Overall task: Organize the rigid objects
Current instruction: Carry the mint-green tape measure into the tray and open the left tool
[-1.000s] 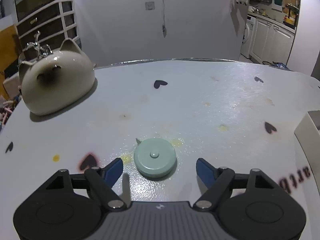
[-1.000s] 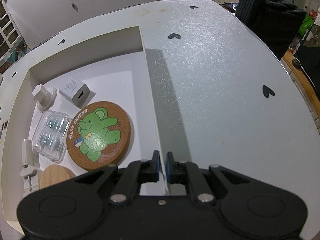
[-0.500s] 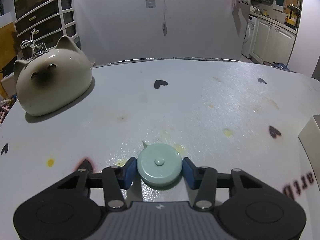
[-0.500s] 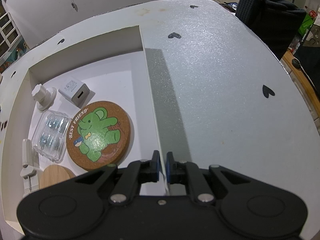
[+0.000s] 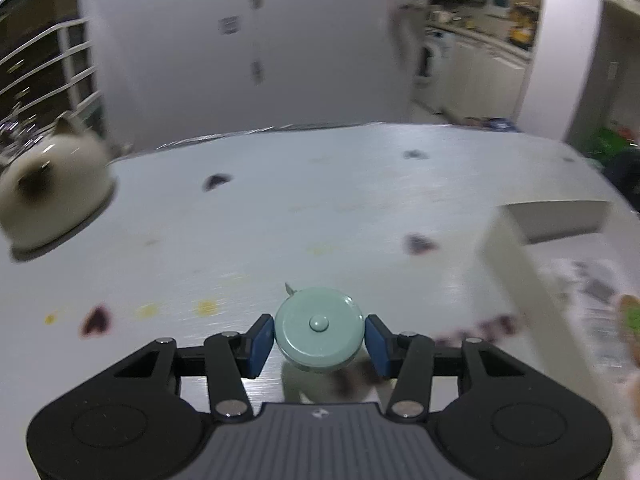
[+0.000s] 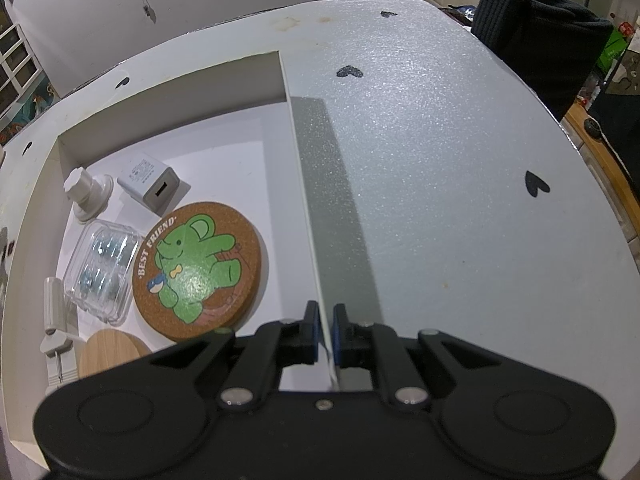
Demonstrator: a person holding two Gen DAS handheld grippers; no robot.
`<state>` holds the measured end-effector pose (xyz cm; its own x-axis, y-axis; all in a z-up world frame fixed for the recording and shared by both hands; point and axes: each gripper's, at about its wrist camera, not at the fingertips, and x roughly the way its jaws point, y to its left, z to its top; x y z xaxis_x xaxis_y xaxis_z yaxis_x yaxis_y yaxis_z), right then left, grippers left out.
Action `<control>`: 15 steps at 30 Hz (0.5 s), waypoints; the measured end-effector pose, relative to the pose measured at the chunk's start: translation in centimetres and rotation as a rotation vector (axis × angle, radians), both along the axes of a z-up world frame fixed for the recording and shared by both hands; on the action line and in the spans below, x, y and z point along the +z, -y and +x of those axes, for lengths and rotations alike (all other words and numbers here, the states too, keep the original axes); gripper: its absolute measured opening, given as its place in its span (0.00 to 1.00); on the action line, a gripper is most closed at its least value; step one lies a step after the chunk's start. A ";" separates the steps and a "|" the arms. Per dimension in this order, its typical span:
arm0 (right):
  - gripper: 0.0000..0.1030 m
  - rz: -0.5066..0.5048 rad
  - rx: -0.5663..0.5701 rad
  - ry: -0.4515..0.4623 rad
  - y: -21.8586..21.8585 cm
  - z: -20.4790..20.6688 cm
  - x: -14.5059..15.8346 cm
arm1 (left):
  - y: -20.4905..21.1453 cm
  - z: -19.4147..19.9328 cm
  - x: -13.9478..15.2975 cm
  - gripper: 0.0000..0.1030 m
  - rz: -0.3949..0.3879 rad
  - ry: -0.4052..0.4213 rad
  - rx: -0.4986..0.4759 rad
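Observation:
My left gripper [image 5: 319, 338] is shut on a round pale-green tape measure [image 5: 319, 334] and holds it above the white table [image 5: 280, 220]. The white box [image 5: 516, 264] shows blurred at the right of that view. My right gripper [image 6: 325, 334] is shut on the right wall of the white box [image 6: 308, 216]. Inside the box lie a cork coaster with a green elephant [image 6: 197, 269], a white USB charger [image 6: 149, 182], a clear plastic case [image 6: 101, 270], a white knob [image 6: 85, 196], a wooden disc [image 6: 112, 354] and a white clip [image 6: 56, 340].
A cream cat-shaped ceramic pot [image 5: 52, 196] stands at the table's far left. A dark jacket on a chair [image 6: 536, 44] stands beyond the table's right edge. Black heart marks [image 6: 536, 188] dot the tabletop.
My left gripper closed on the tape measure, lifted it off the table and swung right toward the box. The right gripper has not moved.

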<state>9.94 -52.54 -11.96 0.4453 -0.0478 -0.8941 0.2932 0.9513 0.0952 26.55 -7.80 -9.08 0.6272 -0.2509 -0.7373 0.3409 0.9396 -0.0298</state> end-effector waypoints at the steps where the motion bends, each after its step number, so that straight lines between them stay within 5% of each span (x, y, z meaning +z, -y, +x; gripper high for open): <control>1: 0.08 0.000 0.000 0.001 0.0 0.0 0.0 | 0.8 -0.4 0.5 0.49 -0.011 0.004 -0.030; 15: 0.07 0.001 -0.001 0.003 0.1 -0.1 0.1 | 12.0 -3.3 6.4 0.49 -0.127 0.103 -0.371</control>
<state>9.88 -52.66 -11.88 0.4480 -0.0479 -0.8928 0.2942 0.9509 0.0966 23.25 -19.81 -2.67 0.5459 -0.5593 -0.6239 0.6636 0.7431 -0.0855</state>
